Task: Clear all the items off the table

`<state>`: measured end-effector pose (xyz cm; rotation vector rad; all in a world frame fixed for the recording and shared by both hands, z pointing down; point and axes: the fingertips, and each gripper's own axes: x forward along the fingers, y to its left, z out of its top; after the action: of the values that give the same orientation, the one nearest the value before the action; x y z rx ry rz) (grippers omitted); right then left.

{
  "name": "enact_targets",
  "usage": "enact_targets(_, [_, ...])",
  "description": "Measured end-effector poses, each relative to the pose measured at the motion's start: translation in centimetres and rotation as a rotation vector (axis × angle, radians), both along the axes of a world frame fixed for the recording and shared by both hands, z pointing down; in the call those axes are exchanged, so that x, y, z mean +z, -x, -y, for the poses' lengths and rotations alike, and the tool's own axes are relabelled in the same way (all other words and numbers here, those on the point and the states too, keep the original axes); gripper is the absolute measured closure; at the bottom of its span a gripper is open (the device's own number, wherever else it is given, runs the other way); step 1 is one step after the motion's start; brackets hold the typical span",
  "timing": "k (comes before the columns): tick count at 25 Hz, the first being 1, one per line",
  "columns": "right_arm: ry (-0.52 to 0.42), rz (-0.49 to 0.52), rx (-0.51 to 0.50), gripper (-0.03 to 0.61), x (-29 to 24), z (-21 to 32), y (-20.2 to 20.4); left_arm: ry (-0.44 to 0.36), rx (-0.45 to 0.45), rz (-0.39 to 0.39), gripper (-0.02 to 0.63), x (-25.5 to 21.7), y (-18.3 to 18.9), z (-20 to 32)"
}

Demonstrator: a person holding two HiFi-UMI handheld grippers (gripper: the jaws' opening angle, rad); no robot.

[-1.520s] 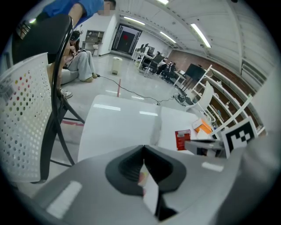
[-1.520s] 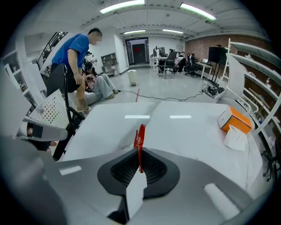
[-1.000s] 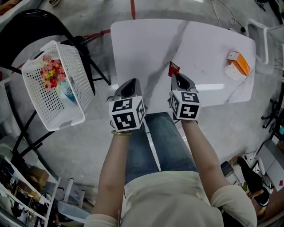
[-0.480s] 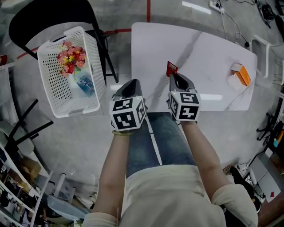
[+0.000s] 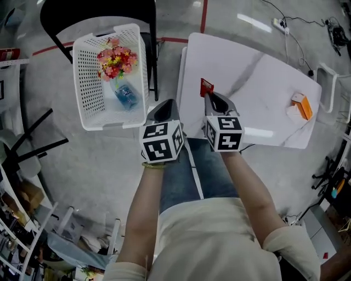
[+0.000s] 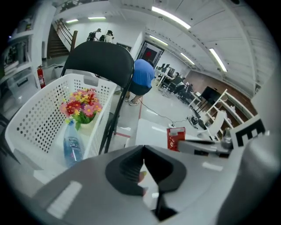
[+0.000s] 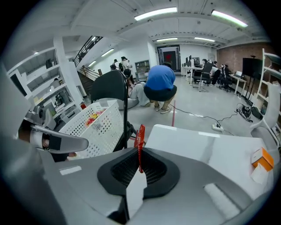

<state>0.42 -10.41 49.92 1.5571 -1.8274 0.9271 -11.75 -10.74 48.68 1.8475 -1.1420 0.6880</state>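
My right gripper [image 5: 211, 96] is shut on a thin red packet [image 5: 206, 86], which stands edge-on between the pads [image 7: 140, 140] above the white marble table [image 5: 258, 77], near its left edge. My left gripper [image 5: 164, 105] hangs beside it over the floor, shut with nothing held [image 6: 143, 149]; the red packet [image 6: 175, 137] shows to its right there. A white perforated basket [image 5: 88, 71] sits on a black chair [image 5: 98, 11] to the left. It holds a bunch of flowers [image 5: 115, 59] and a water bottle [image 5: 126, 94]. An orange and white box [image 5: 303, 105] lies at the table's right edge.
Black chair legs [image 5: 153, 66] stand between basket and table. Shelving and clutter line the floor at the left [image 5: 22, 208]. A white chair [image 5: 334, 82] stands right of the table. People stand in the background, one in a blue shirt [image 7: 160, 83].
The view has swung left: basket, chair and table sit further right in frame. Both grippers, the right still holding the red packet, are now closer to the basket.
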Motion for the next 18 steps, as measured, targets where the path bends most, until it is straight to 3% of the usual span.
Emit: enact_targets(18, [-0.052, 0.055, -0.217, 0.565, -3.7, 4.2, 16.5, -0.003, -0.213, 0.022, 0.606, -2.4, 14.4, -0.3])
